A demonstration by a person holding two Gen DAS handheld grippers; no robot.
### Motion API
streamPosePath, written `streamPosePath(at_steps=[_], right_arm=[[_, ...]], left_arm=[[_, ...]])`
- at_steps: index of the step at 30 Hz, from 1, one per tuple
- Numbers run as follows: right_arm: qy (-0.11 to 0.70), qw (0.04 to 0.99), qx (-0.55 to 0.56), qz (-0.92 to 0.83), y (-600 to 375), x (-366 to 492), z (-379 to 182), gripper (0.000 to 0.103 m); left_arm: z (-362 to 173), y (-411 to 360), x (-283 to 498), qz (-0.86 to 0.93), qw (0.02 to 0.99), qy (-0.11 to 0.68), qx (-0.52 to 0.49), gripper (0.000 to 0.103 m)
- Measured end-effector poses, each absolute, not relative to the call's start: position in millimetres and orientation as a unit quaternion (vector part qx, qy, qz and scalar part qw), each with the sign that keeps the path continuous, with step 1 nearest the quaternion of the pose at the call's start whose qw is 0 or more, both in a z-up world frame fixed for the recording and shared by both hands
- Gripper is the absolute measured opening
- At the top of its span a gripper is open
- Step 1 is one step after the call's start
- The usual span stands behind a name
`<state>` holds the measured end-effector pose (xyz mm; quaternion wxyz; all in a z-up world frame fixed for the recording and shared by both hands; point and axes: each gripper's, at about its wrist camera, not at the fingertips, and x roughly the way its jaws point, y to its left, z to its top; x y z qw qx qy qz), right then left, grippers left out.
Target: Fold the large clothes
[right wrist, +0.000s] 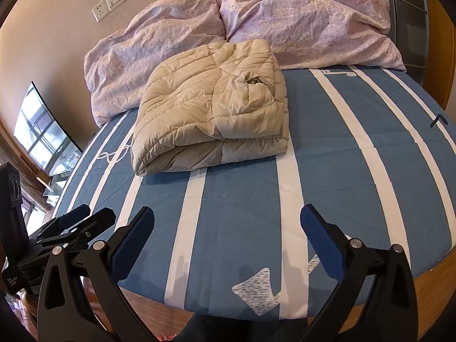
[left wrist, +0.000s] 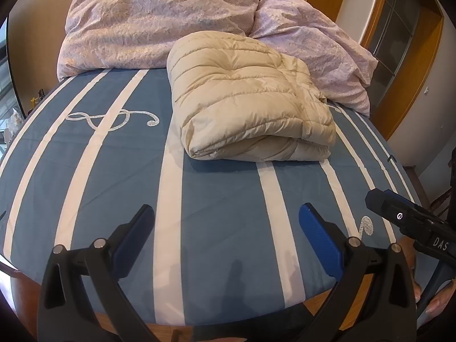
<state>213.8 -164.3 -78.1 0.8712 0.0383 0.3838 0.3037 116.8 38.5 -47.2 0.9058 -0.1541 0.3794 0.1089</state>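
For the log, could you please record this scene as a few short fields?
garment: beige puffer jacket, folded into a compact bundle
surface: bed with blue striped sheet
behind jacket: two lilac pillows, touching it
left gripper: open, empty, above the bed's near edge, apart from jacket
right gripper: open, empty, apart from jacket
task state: jacket looks folded

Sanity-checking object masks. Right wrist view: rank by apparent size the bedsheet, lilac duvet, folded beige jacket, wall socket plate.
1. Blue striped bedsheet
2. Lilac duvet
3. Folded beige jacket
4. Wall socket plate, smallest, though also the farthest away, so its real size is unsure.
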Motion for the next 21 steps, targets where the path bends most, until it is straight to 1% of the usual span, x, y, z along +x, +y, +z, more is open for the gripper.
streamPosePath(at_steps=[21], right_arm=[[0.383,0.871,0.038,0.307,-161.2,211.5,-75.3,0.102]], left_arm=[[-48.8,36.6,118.0,0.106,0.906,0.380,-0.154,0.101]])
